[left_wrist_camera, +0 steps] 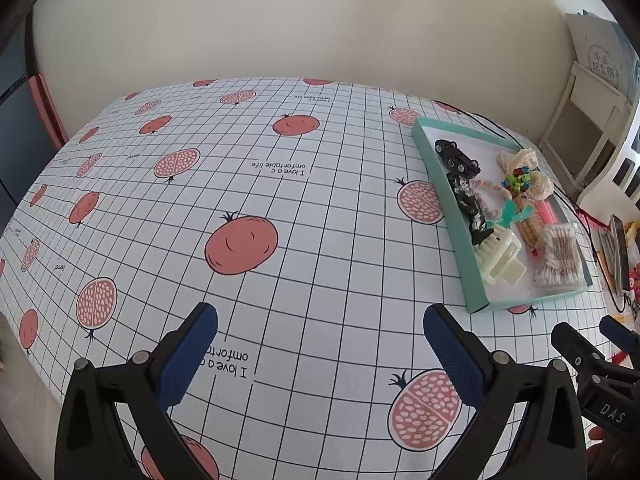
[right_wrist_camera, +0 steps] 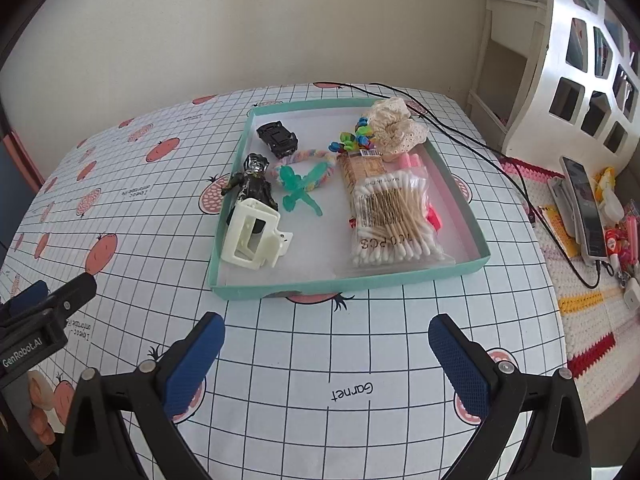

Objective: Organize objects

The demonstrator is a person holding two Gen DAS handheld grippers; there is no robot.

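I see a wide worktop [left_wrist_camera: 320, 240] under a white grid-patterned cloth printed with red pomegranates; its whole left and middle lie bare, and its far edge meets a plain cream wall.

My left tool [left_wrist_camera: 320, 344] hangs above that bare cloth, blue-padded fingers spread wide, holding and touching nothing. My right tool [right_wrist_camera: 326, 356] is likewise spread wide and empty, just short of the near wall of a shallow teal cardboard tray [right_wrist_camera: 348, 282].

Inside the tray, left to right: a white plastic clip [right_wrist_camera: 256, 240], a dark toy figure [right_wrist_camera: 256, 184], a small black toy car [right_wrist_camera: 278, 138], a translucent green figure [right_wrist_camera: 300, 188], a clear bag of cotton swabs [right_wrist_camera: 390, 220], and a cream crocheted scrunchie [right_wrist_camera: 394, 128].

Right of the tray, black cables [right_wrist_camera: 500, 168] cross the worktop, with a phone [right_wrist_camera: 584, 204] beyond them.
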